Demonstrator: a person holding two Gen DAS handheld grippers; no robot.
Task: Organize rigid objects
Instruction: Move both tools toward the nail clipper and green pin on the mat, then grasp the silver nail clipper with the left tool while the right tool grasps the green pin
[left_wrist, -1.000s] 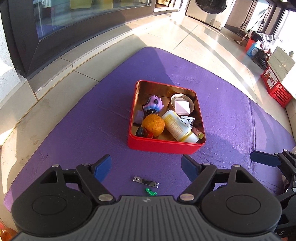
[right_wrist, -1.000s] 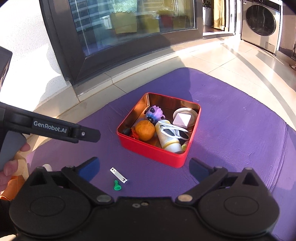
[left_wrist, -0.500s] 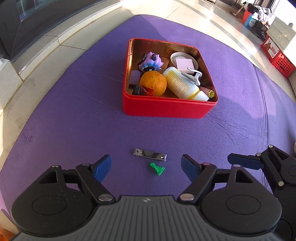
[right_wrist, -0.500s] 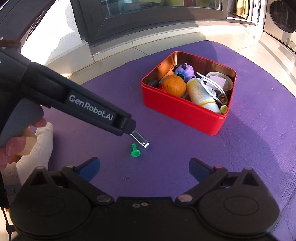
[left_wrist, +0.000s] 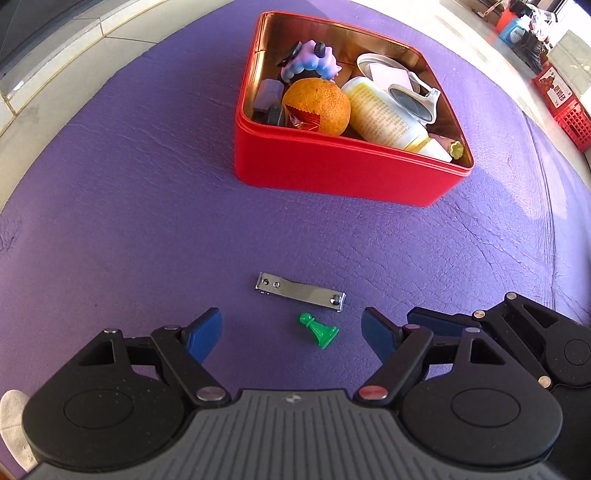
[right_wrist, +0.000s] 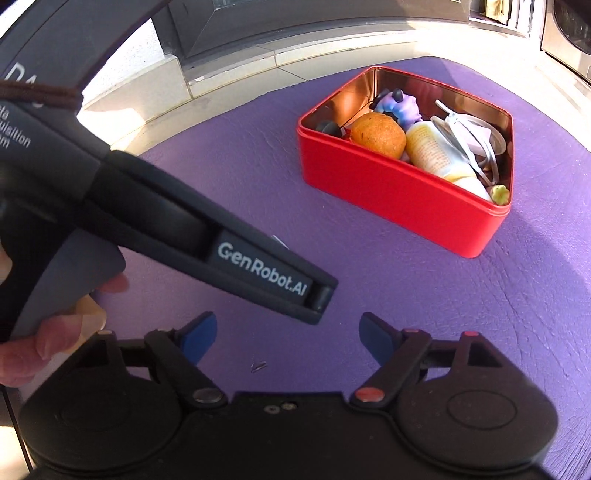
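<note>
A silver metal clip (left_wrist: 300, 291) and a small green pawn (left_wrist: 319, 329) lie on the purple mat (left_wrist: 129, 206). My left gripper (left_wrist: 291, 334) is open and low over them, the pawn between its fingers. A red tin (left_wrist: 332, 173) beyond holds an orange (left_wrist: 317, 105), a cream bottle (left_wrist: 391, 118), a purple toy (left_wrist: 308, 66) and more. My right gripper (right_wrist: 288, 338) is open and empty; the left gripper's body (right_wrist: 184, 236) crosses its view and hides the clip and pawn. The tin also shows in the right wrist view (right_wrist: 399, 192).
The right gripper's fingers (left_wrist: 443, 323) sit just right of my left gripper. A tiny dark bit (right_wrist: 258, 366) lies on the mat. Tiled floor and a dark window frame (right_wrist: 295, 22) lie beyond the mat; red crates (left_wrist: 561, 103) stand far right.
Both grippers have moved down and forward toward the mat. The clip and pawn now sit close between my left fingers. The left gripper's body now covers them in the right wrist view.
</note>
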